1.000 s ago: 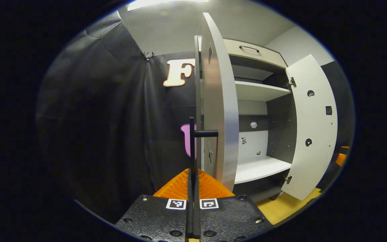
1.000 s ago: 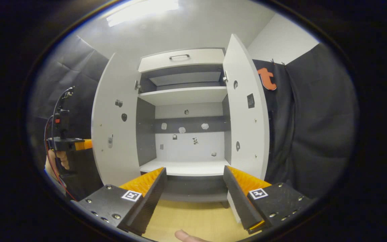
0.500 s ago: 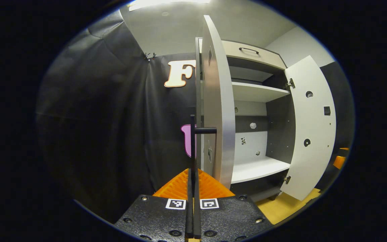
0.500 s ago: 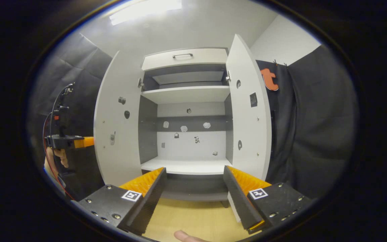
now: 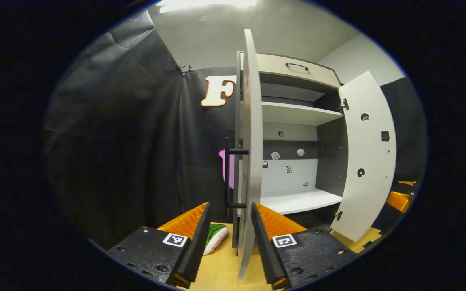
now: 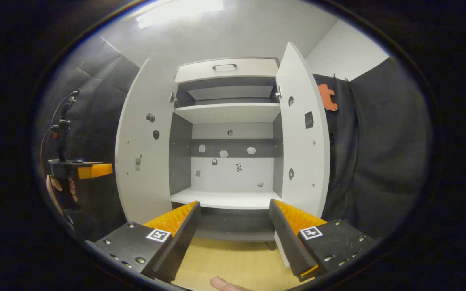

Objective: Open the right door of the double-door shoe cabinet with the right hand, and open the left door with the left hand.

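The shoe cabinet (image 6: 225, 200) stands with both doors swung wide. In the left gripper view the left door (image 5: 250, 161) is edge-on, its black bar handle (image 5: 227, 178) on the outer face. My left gripper (image 5: 229, 248) is open, a little short of the handle, and the door's lower front edge sits between its fingers without touching them. The right door (image 5: 368, 157) hangs open beyond. In the right gripper view my right gripper (image 6: 233, 238) is open and holds nothing, facing the shelves between the left door (image 6: 142, 161) and the right door (image 6: 303, 137). The left gripper (image 6: 91, 170) is beside the left door.
A top drawer (image 6: 227, 68) with a dark handle caps the cabinet. A small green and pink item (image 5: 215, 238) lies on the wooden floor (image 6: 233, 262) by the left door. Black cloth walls close in on both sides. A hand (image 6: 57, 190) holds the left gripper.
My left gripper was shut on the left door's handle; it has opened, let go and drawn back. The left door swung slightly wider. The right gripper has stayed put.
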Available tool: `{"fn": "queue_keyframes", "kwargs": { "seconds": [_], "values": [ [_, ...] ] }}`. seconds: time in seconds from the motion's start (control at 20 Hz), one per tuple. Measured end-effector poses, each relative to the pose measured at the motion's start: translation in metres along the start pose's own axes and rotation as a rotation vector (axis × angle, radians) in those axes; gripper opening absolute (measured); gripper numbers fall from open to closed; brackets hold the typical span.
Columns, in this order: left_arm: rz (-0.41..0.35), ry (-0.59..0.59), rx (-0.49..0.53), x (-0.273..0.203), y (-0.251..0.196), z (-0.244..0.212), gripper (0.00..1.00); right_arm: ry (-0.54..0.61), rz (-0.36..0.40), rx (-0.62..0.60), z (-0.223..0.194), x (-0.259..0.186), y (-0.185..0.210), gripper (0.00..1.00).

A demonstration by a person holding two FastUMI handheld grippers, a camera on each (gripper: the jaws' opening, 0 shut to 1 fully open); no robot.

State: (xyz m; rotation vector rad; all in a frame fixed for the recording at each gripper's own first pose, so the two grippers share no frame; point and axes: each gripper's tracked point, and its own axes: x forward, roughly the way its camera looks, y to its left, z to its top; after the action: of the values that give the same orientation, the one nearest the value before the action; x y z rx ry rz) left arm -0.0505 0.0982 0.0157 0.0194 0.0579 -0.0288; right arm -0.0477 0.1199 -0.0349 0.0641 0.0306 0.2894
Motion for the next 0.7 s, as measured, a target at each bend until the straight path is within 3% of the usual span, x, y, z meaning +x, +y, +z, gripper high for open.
{"fn": "queue_keyframes", "kwargs": {
  "seconds": [0.05,0.1,0.15,0.25,0.7],
  "values": [
    [0.009,-0.005,0.013,-0.005,-0.001,0.002,0.67,0.002,0.002,0.001,-0.001,0.000,0.001,1.00],
    [0.006,-0.004,0.017,-0.011,-0.005,0.002,0.79,0.003,0.000,0.002,-0.001,0.001,0.000,1.00],
    [0.011,0.002,0.015,-0.016,-0.006,0.002,0.81,0.003,-0.003,0.004,-0.002,0.001,0.000,1.00],
    [0.036,0.004,0.011,-0.025,-0.008,0.003,0.97,0.004,-0.007,0.010,-0.002,0.001,-0.002,1.00],
    [0.011,-0.012,0.025,-0.042,-0.059,0.005,0.99,-0.010,-0.026,0.005,0.005,-0.006,-0.017,1.00]
  ]
}}
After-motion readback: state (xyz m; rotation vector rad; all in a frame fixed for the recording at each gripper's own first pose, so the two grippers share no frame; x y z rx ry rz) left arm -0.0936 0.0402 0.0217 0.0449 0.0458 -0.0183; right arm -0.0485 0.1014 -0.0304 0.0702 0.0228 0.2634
